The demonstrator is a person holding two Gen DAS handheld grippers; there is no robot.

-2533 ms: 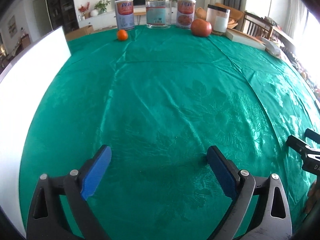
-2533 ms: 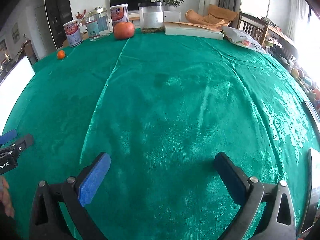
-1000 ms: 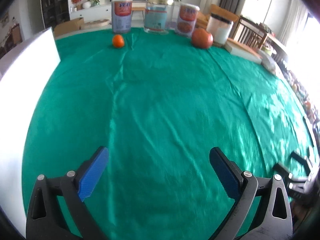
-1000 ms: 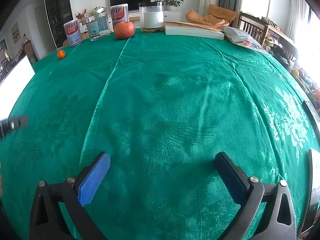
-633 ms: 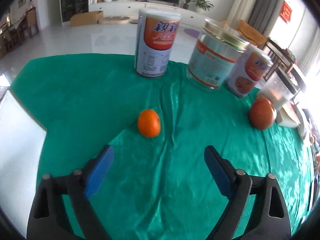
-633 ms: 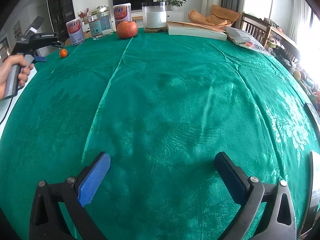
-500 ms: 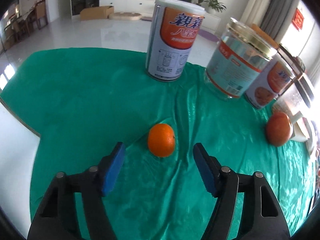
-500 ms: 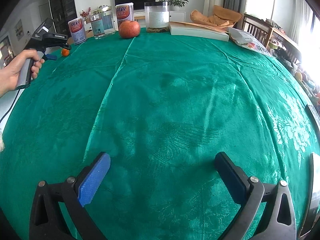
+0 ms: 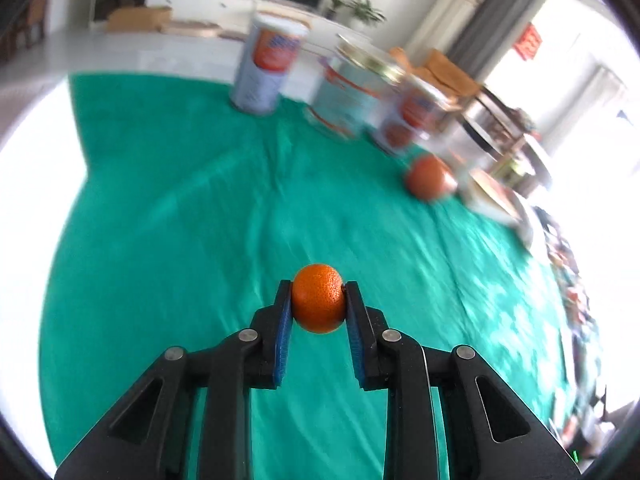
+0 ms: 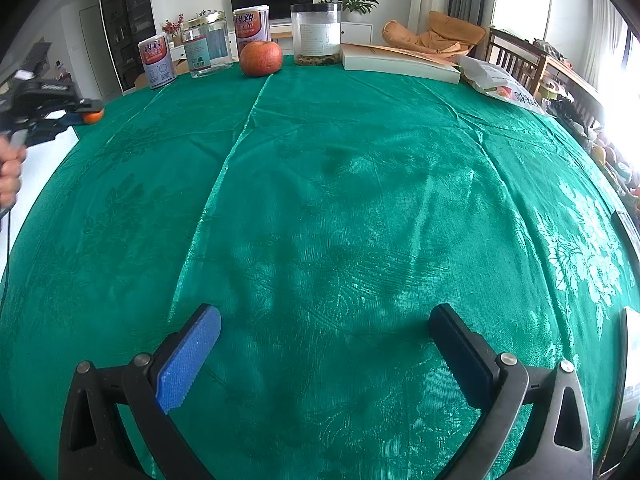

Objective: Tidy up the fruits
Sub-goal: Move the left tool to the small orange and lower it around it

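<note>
We see the table [image 10: 360, 168] first, spread with a shiny green patterned cloth [image 9: 180, 208] that fills most of both views. Along its far edge stand the containers: a clear plastic jar [image 10: 316, 34], a glass jar with a gold lid [image 10: 208, 46], a red-and-white can [image 10: 251, 26] behind the fruit and a second such can [image 10: 157, 60] off to the left. A flat white box [image 10: 400, 64] lies to the right of the clear jar, with a printed bag [image 10: 500, 84] just beyond it. Our right tongs [image 10: 324, 344] hang low over the near part of the cloth, blue pads spread wide apart with only fabric between them. Our left tongs [image 9: 318, 308] are closed in tight on the orange [image 9: 319, 303], one blue pad pressed to each side of it, and the fruit is lifted clear of the cloth. From the right wrist view we find those left tongs [image 10: 86, 114] at the far left, above the table's edge, with the orange [image 10: 93, 116] showing at their tip and the left hand [image 10: 10, 172] on the handle below. The apple [image 10: 261, 58], reddish and round, sits on the cloth in front of the cans, just beside the clear jar. In the blurred left wrist view the apple [image 9: 430, 178] lies well apart from the held orange, toward the far right.
</note>
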